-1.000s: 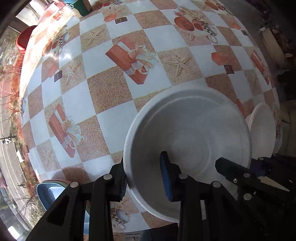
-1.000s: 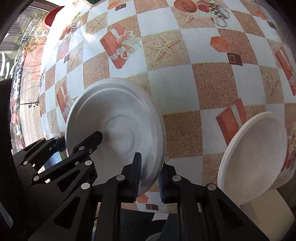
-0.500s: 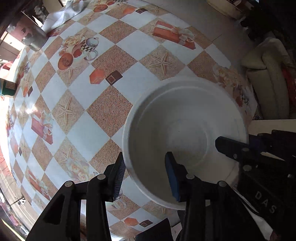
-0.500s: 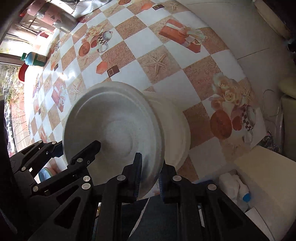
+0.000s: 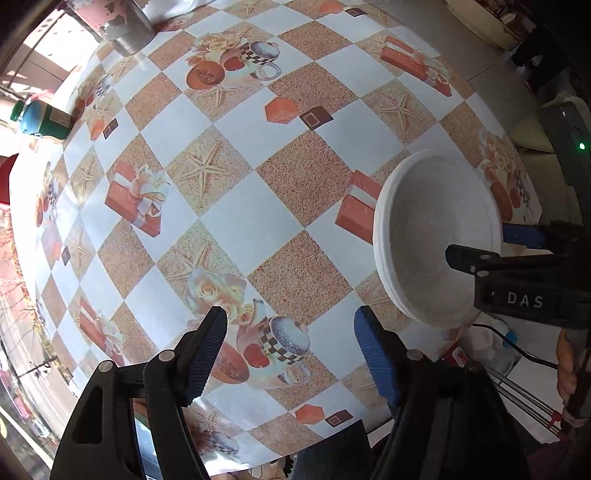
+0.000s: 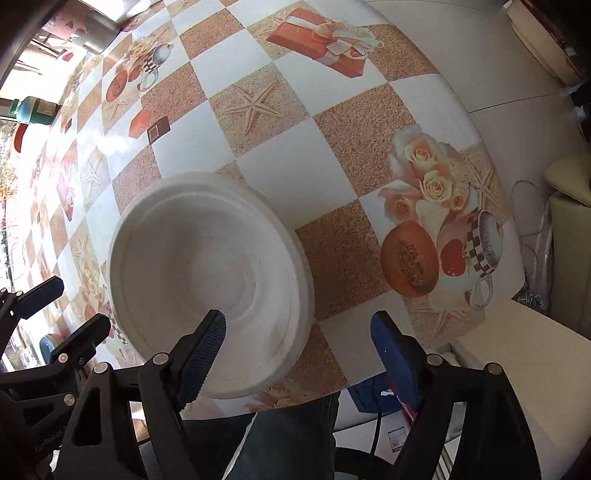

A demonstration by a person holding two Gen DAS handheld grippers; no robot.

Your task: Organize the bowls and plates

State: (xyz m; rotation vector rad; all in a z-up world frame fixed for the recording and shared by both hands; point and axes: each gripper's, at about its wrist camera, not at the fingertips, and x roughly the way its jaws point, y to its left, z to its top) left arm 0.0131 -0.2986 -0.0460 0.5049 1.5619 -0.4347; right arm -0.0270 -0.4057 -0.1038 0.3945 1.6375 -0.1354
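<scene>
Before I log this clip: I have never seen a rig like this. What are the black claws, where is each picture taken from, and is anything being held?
There is no robot arm. A person carries a two-finger gripper in each hand, and each gripper has a fisheye camera looking forward along its fingers, which bends the scene into a bulge.

The left wrist view shows the left gripper with its jaws wide apart over a table covered in a checkered printed cloth. The right wrist view shows the right gripper, also open.

Neither holds anything. A stack of white bowls rests on the table near its edge, nested one inside another; the same stack shows at the right of the left view.

Far across the table stand a green-capped bottle and a metal cup.
</scene>
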